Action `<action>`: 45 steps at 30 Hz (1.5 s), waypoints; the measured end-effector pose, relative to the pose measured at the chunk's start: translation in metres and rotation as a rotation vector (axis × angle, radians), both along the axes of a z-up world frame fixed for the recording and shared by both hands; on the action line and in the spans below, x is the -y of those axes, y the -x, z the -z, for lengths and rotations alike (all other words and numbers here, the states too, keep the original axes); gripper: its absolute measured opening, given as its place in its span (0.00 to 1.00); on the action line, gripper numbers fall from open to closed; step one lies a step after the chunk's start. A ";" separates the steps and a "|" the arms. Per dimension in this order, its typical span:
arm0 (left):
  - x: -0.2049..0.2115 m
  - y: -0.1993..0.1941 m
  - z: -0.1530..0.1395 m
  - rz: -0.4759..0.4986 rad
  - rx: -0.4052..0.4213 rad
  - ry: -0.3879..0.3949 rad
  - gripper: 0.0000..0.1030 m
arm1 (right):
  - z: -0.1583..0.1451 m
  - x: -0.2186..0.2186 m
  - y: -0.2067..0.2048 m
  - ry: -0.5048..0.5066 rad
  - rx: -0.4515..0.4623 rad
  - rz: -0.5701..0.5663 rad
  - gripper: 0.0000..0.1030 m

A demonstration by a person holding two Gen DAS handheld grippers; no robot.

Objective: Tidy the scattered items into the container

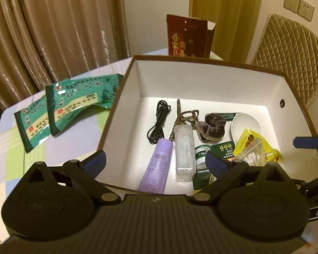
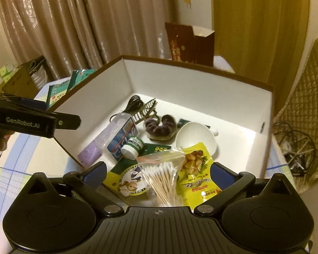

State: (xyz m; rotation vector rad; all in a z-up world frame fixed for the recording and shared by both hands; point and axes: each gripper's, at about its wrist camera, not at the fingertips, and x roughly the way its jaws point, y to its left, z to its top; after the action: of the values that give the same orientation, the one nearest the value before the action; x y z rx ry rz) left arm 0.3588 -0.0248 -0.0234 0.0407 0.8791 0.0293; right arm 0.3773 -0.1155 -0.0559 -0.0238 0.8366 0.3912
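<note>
"GenRobot.AI" reads in white on the side of my left tongs [image 2: 67, 122] where they cross the right wrist view; "DA" shows on a black strap at the right edge of the left view. The white box [image 1: 201, 80] with brown rim sits on the checked desk [image 1: 14, 148] and holds the items. The purple tube [image 1: 156, 165] has small print and a barcode I can't read, the little green-and-white bottle [image 2: 132, 147] has a label too blurred to read, the yellow snack pouch [image 2: 196, 173] has red characters, the round green-yellow pack [image 2: 130, 182] has cartoon figures. Also inside: black cable [image 1: 159, 122], clear swab case [image 1: 183, 154], purple scrunchie [image 2: 161, 127], white bowl [image 2: 196, 139], bag of cotton swabs [image 2: 163, 175]. Two green packets [image 1: 74, 105] with Chinese text lie on the desk left of the box, outside it. A dark red carton [image 1: 188, 36] with gold characters stands behind the box; curtains and a quilted chair back [image 1: 290, 59] beyond. My left tongs [image 1: 156, 160] hang over the near box wall, angled down, spread wide, gripping nothing. My right tongs [image 2: 159, 173] hang angled down over the swab bag, spread wide, pads clear of it, gripping nothing.
</note>
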 end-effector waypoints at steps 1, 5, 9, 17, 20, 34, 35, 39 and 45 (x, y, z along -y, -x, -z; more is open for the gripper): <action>0.000 0.003 -0.002 -0.006 0.010 0.000 0.96 | -0.002 0.000 0.003 0.009 0.010 0.011 0.98; 0.001 0.017 -0.012 -0.023 0.048 -0.002 0.98 | -0.006 -0.003 0.016 0.048 0.043 0.044 0.98; 0.003 0.032 -0.022 -0.033 0.072 0.009 0.99 | -0.010 -0.007 0.029 0.087 0.076 0.075 0.98; 0.009 0.064 -0.041 -0.065 0.138 -0.028 0.99 | -0.024 -0.013 0.051 0.136 0.111 0.071 0.98; 0.012 0.076 -0.048 -0.076 0.157 -0.038 0.99 | -0.029 -0.014 0.059 0.133 0.111 0.073 0.98; 0.027 0.124 -0.060 -0.087 0.125 0.009 0.99 | -0.044 -0.001 0.097 0.115 0.094 0.108 0.98; 0.028 0.128 -0.060 -0.090 0.121 0.013 0.99 | -0.044 0.000 0.100 0.114 0.091 0.112 0.98; 0.034 0.143 -0.061 -0.090 0.105 -0.002 0.99 | -0.044 0.004 0.111 0.121 0.082 0.125 0.98; 0.045 0.162 -0.065 -0.070 0.101 -0.002 0.99 | -0.048 0.007 0.123 0.111 0.082 0.126 0.98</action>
State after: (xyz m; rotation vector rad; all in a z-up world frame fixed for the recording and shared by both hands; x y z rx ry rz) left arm 0.1969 -0.0694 0.0413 0.0101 0.7796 0.0967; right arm 0.2540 -0.1224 -0.0077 -0.0896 0.7741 0.2234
